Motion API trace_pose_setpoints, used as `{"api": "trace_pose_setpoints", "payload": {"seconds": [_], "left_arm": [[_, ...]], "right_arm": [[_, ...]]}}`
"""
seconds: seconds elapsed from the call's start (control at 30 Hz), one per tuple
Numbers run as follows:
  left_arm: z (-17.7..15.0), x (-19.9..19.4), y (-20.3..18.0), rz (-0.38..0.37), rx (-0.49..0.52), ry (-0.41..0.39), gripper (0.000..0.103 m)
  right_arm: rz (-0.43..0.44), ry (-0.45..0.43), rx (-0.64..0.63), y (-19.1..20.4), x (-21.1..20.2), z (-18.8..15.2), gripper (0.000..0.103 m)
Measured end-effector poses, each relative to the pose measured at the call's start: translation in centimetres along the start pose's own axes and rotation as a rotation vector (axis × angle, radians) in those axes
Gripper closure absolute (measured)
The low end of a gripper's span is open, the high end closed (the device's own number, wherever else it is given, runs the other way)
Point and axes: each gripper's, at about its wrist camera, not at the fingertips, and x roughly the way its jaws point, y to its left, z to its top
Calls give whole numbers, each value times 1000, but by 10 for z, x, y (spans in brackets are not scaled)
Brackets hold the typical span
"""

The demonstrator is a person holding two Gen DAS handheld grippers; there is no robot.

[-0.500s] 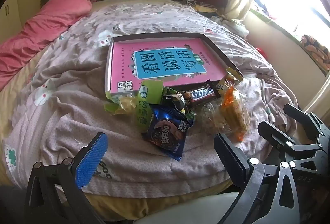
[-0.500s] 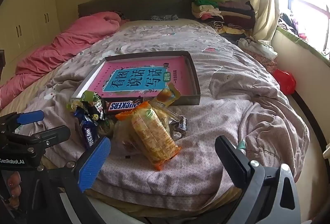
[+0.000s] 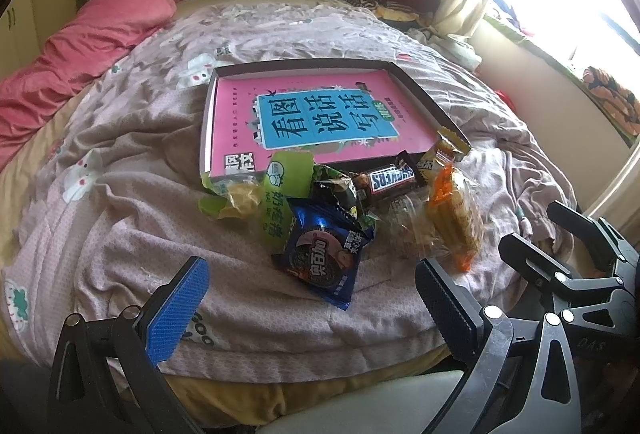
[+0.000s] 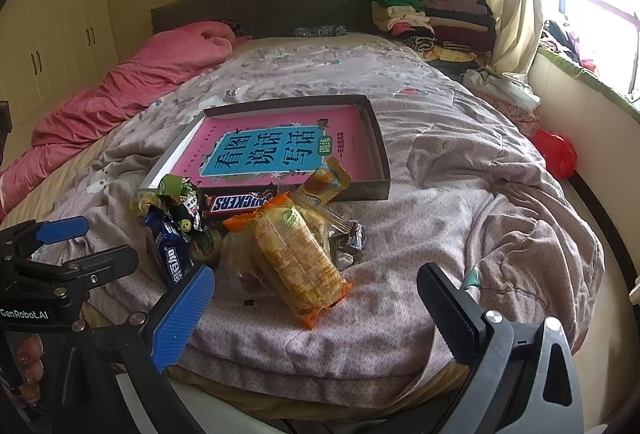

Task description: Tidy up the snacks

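Snacks (image 3: 360,210) piled ahead of both spread-wide, empty grippers; overlapping wrappers risk a double pick or slipping on crinkly film

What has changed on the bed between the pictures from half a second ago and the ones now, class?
Nothing visibly changed. The left gripper and right gripper hover over the bed's edge with jaws wide and empty, as before. The blue crinkly cookie packet, brown Snickers bar and clear orange-ended cracker pack lie in the same heap before the shallow grey cardboard tray.
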Motion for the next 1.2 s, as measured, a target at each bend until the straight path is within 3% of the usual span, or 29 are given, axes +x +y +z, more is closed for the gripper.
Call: {"api": "trace_pose_setpoints", "payload": {"seconds": [0.57, 0.7, 0.97, 1.2], "left_arm": [[-3, 12, 22, -39, -45, 36, 1], [-4, 21, 28, -70, -92, 73, 1], [-5, 35, 28, -120, -83, 96, 1], [-1, 50, 27, -168, -52, 89, 7]], "right_arm": [[26, 30, 28, -9, 4, 1, 1], [33, 37, 35, -10, 7, 2, 1], [37, 43, 36, -18, 19, 5, 1], [75, 87, 30, -23, 39, 5, 11]]}}
